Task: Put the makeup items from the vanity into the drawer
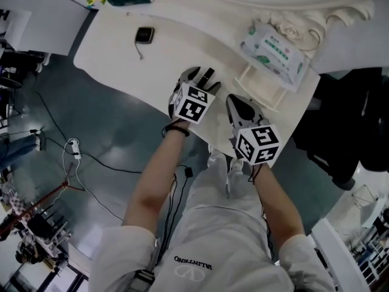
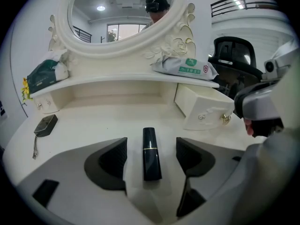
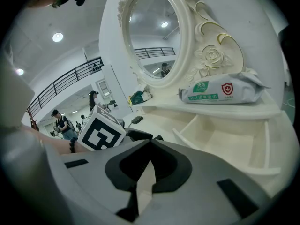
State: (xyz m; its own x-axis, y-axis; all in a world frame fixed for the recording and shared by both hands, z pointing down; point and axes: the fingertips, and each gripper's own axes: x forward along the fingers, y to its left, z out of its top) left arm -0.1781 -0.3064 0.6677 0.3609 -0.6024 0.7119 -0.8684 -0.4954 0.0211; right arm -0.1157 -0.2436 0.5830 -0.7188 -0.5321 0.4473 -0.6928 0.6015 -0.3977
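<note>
A black lipstick tube (image 2: 151,153) with a thin gold band lies on the white vanity top (image 2: 93,125), pointing away from me. My left gripper (image 2: 151,146) stands open around it, one pad on each side, with a gap between each pad and the tube. In the head view the left gripper (image 1: 203,78) hovers over the vanity's front edge. To its right, my right gripper (image 1: 240,105) is shut with nothing in it, its tips meeting (image 3: 150,142). The small white drawer (image 2: 206,111) is pulled open at the right; its inside (image 3: 234,149) looks bare.
A pack of wet wipes (image 1: 275,52) lies on the shelf above the drawer. A dark compact with a cord (image 1: 144,35) rests at the left of the vanity top. A green tissue pack (image 2: 44,74), an oval mirror (image 2: 122,13) and a black chair (image 2: 234,55) are nearby.
</note>
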